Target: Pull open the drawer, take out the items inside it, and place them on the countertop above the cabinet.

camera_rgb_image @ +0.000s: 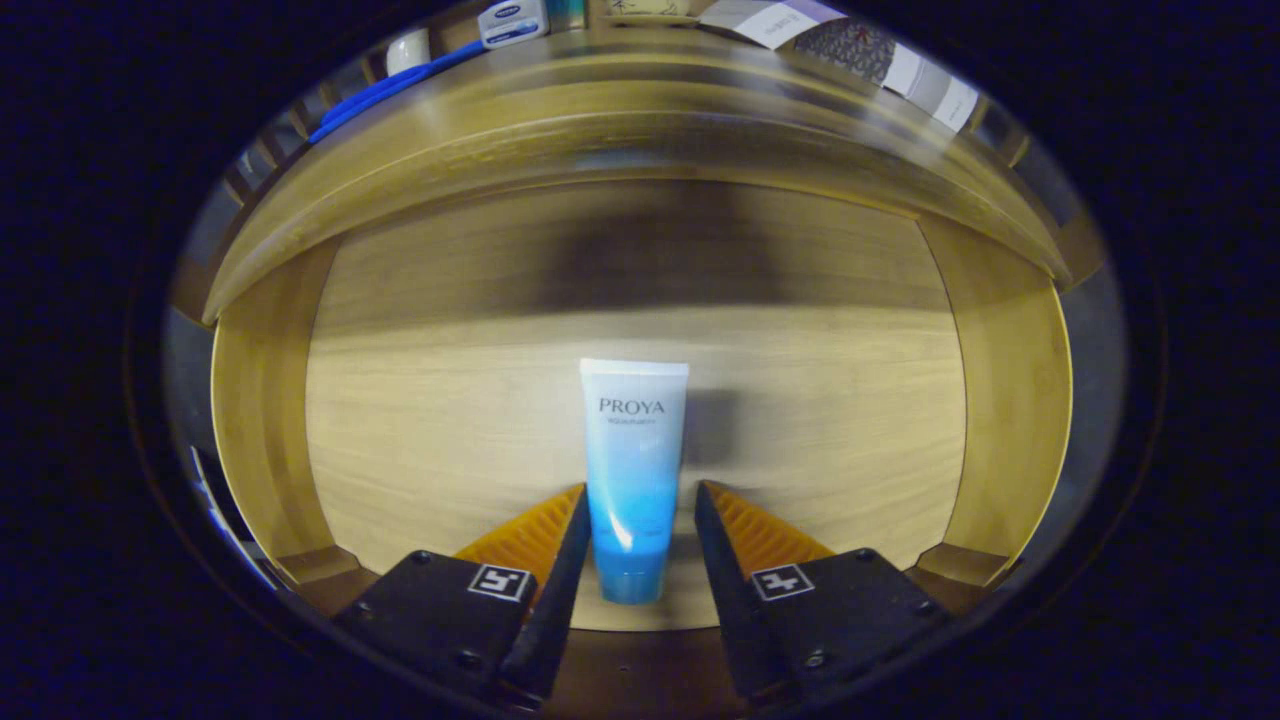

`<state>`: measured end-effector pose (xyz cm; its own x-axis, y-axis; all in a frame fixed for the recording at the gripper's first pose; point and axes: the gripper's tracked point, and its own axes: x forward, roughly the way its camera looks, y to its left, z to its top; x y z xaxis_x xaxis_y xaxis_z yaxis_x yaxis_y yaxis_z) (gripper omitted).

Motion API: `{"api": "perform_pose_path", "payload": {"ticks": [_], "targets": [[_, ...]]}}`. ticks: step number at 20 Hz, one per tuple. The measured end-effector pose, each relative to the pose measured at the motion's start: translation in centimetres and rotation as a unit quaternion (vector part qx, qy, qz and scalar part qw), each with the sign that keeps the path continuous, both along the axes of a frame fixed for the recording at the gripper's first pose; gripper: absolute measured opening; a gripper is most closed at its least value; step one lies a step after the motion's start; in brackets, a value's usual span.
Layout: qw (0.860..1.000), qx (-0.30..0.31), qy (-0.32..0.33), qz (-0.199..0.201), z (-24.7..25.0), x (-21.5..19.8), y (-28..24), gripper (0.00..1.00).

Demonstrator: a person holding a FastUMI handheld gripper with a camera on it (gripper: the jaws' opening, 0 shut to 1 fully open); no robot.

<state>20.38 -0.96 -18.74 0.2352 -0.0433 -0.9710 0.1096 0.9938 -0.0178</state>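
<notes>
step in hand: the drawer (640,420) is already pulled open and the gripper (640,500) is lowered into it; i judge this is the reach for the first item, not yet the grasp.
task's thing: a blue and white cosmetic tube (633,470) lies flat on the wooden drawer floor in the lower centre of the frame, its cap end pointing toward the camera and its flat sealed end pointing to the back wall.
fingers: they are apart, one on each side of the lower half of the tube. a thin gap shows on both sides, so they do not press on it yet.
next move: it calls for closing the fingers evenly on the tube body, then lifting straight up before going back toward the bench above. the tube looks soft, so the squeeze should probably be gentle.
edges: the left and right drawer walls stand well apart from the fingers. the front rail is just under them at the bottom of the frame.
open room: the drawer floor around the tube is bare wood. the bench edge (640,110) overhangs in the upper part of the frame, with a blue toothbrush (390,90) and small packages (512,22) on it, so the lift must clear that lip.
</notes>
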Motion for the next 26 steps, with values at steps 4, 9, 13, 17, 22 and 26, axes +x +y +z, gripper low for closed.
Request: {"api": "perform_pose_path", "payload": {"ticks": [4, 9, 13, 17, 22, 26], "targets": [[1.000, 0.019, -0.006, -0.006, 0.4, -0.2, 0.2, 0.47], [0.999, 0.037, -0.036, 0.000, 3.4, -0.8, 0.1, 0.46], [0.997, 0.036, -0.063, 0.018, 6.7, -2.1, 0.1, 0.46], [0.995, 0.043, -0.090, 0.032, 10.2, -2.5, 0.7, 0.46], [0.991, 0.041, -0.120, 0.033, 14.2, -1.0, 0.7, 0.47], [0.991, 0.035, -0.130, 0.026, 16.2, 1.2, 0.6, 0.46]]}}
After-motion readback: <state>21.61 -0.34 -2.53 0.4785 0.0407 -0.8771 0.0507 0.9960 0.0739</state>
